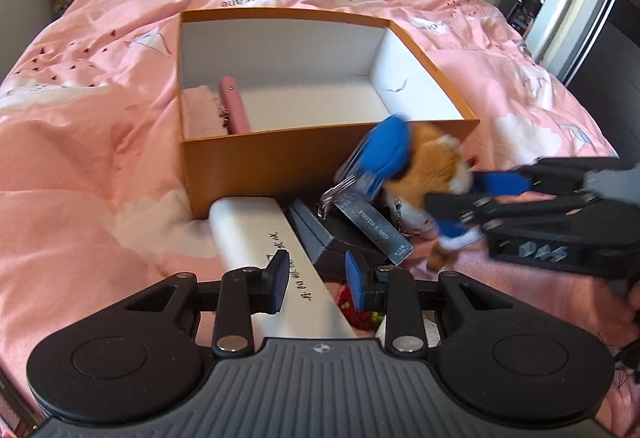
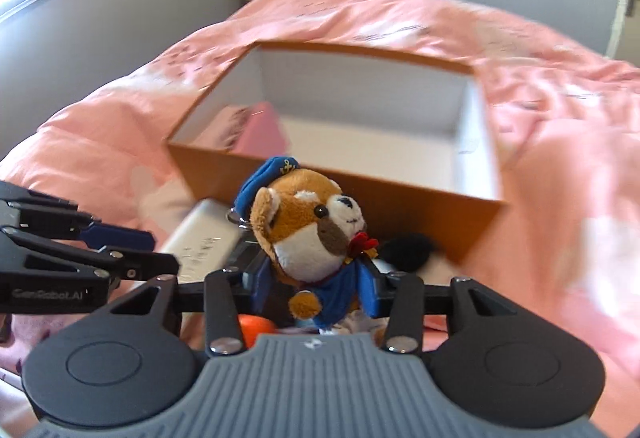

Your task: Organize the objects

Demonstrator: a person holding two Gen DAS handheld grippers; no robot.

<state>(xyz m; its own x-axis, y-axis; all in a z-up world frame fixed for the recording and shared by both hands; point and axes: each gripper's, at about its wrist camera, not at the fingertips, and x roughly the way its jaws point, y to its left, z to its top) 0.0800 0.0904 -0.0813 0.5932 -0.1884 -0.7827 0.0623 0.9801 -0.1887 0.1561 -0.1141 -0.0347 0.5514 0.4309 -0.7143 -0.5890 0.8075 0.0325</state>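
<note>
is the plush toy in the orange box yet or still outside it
Outside: the plush toy is clamped in the right gripper, in front of the orange box near wall.

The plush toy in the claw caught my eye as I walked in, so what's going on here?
Someone is tidying loose items on a pink bed into an orange box. The right claw is shut on a plush toy in a blue cap, held just before the box's near wall. The left claw hangs open over a white case, holding nothing. A pink item already lies inside.

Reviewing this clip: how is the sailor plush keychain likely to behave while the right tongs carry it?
The plush keychain, pinched at its body by the right tongs, probably squashes rather than slips. It looks light. Its keyring and hanging photo card may swing and snag the orange box.
</note>
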